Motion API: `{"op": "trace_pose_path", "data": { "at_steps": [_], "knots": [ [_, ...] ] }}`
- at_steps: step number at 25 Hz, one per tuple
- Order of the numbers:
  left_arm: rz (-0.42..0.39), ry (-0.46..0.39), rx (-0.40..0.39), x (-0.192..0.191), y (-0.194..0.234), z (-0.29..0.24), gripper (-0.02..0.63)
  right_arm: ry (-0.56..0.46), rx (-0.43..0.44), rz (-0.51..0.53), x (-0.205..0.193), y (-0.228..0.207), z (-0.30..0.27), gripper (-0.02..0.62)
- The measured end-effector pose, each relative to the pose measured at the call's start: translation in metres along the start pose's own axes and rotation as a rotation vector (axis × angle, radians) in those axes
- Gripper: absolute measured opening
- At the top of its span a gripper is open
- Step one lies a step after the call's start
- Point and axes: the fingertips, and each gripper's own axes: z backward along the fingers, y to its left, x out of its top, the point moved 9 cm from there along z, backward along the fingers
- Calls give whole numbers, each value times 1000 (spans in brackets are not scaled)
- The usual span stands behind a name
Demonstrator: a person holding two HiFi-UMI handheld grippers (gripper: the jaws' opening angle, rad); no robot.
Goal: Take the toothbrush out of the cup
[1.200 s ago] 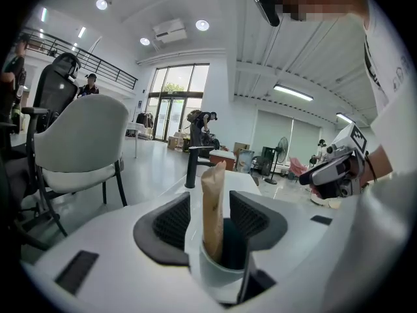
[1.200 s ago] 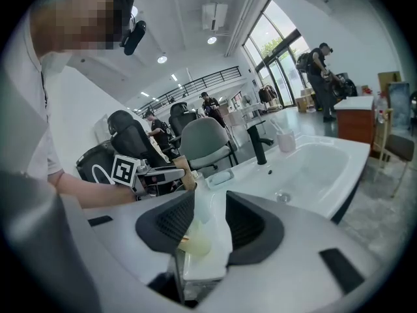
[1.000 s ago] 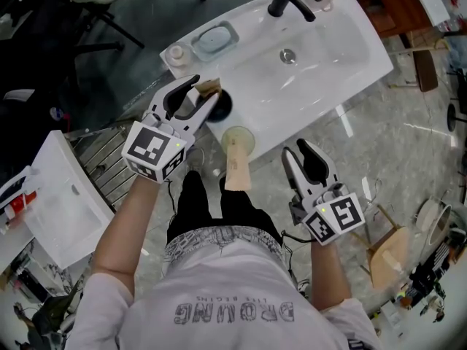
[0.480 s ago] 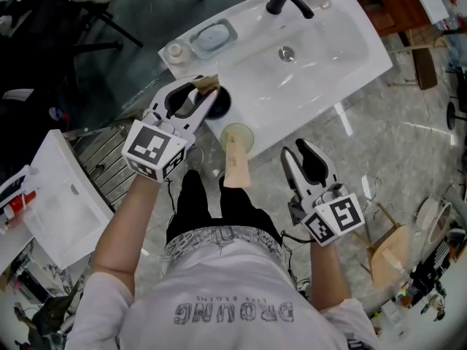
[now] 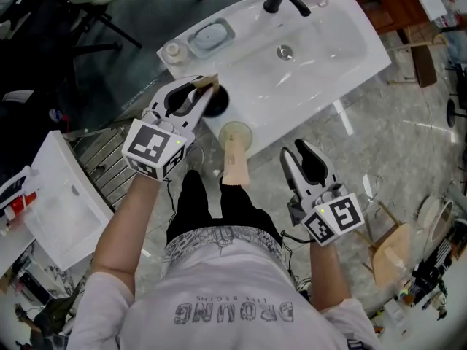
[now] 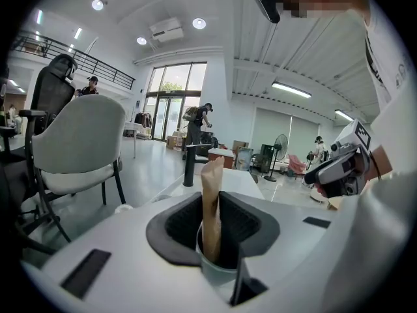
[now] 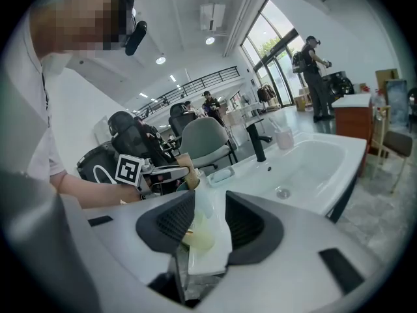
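the left gripper, its jaws just closing, pinches the tan toothbrush standing upright in the dark cup at the corner of the white sink; the right gripper hovers spread wide, holding nothing.

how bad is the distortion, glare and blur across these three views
Head view: mild wide-angle bend at the edges, even light, a soft sheen on the white sink, fairly sharp throughout. Left gripper view: heavy fisheye inside a dark round border, washed-out windows, the close toothbrush slightly soft. Right gripper view: the same fisheye and border, a bright window, the near pale cup blurred.
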Motion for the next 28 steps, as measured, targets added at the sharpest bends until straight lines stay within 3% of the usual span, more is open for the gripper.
{"op": "trace_pose_path", "data": {
  "at_steps": [15,28],
  "knots": [
    [-19,-21,3,10,-4,6,67,-23,-2,2,0,5,4,155],
    [-62,-68,1,48,-14,21,67,-97,1,21,14,17,17,155]
  ]
}}
